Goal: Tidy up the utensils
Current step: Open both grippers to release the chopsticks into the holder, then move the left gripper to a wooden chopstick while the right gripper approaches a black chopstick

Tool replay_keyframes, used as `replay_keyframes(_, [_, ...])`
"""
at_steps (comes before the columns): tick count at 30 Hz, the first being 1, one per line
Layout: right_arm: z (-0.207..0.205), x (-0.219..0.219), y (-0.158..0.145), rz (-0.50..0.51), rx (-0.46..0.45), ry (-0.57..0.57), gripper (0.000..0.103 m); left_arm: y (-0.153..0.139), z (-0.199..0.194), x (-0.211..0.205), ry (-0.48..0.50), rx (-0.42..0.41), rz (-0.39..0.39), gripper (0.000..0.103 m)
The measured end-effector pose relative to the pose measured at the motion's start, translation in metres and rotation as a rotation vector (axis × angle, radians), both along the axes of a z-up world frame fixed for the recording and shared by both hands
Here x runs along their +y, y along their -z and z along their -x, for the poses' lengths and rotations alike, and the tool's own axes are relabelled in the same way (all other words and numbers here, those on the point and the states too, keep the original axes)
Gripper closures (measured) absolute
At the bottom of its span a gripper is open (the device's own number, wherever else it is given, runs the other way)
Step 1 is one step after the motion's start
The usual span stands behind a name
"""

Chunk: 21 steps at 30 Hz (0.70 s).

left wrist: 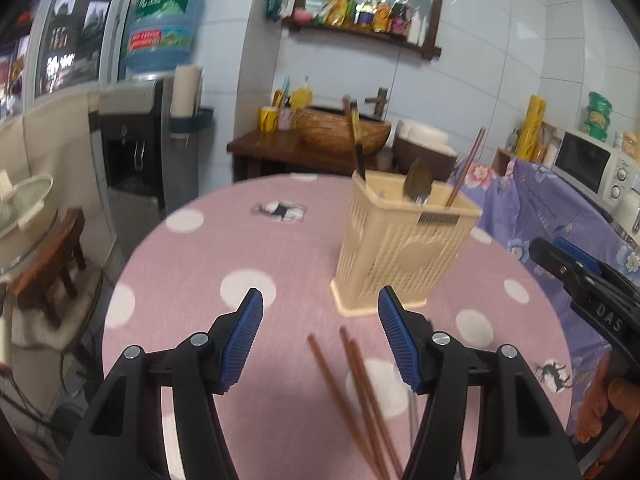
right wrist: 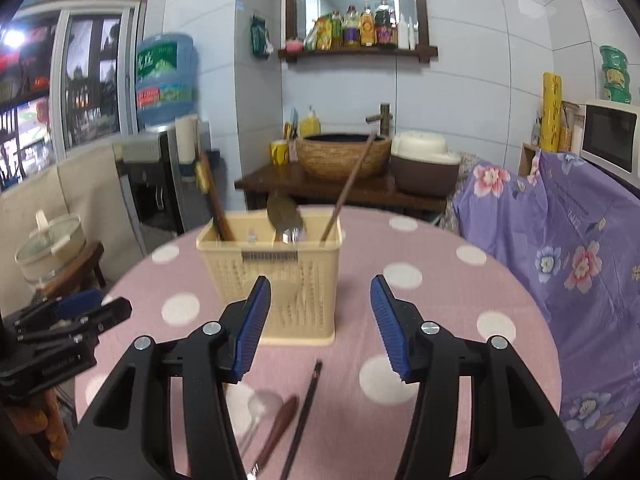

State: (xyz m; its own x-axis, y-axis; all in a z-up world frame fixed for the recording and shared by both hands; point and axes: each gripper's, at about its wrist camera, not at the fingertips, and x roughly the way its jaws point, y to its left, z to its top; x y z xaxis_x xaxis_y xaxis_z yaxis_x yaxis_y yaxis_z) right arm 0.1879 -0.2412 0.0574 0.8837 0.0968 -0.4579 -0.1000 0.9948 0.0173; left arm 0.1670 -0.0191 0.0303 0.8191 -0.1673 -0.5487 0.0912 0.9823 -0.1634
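Note:
A beige slotted utensil holder (left wrist: 400, 248) stands on the pink polka-dot round table (left wrist: 224, 248). It holds a metal spoon (left wrist: 418, 184), a brown chopstick (left wrist: 466, 168) and a dark chopstick (left wrist: 358, 140). Brown chopsticks (left wrist: 352, 392) lie on the cloth between my left gripper's (left wrist: 320, 300) open fingers. In the right wrist view the holder (right wrist: 272, 276) stands just ahead of my open, empty right gripper (right wrist: 320, 292). A dark chopstick (right wrist: 306, 412), a brown-handled utensil (right wrist: 280, 424) and a clear spoon (right wrist: 260, 408) lie below it.
A purple floral cloth (right wrist: 580, 240) covers furniture at the right, with a microwave (right wrist: 610, 136) on it. A wooden stand with a basin (right wrist: 344, 156) is behind the table. A water dispenser (right wrist: 160, 176) and a stool with a pot (right wrist: 52, 248) are at the left.

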Motion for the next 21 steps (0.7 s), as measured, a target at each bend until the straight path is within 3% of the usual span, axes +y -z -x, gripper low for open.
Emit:
replay_keyframes(11, [0.02,-0.004,0.078,-0.028,0.186,0.018,0.05,0.05,0.017,0.008,-0.011,0.11,-0.01,0.045])
replay_keyframes(21, [0.027,0.0,0.105,-0.035,0.255,0.015,0.05,0.072,0.025,0.007,-0.011,0.169,0.006,0.049])
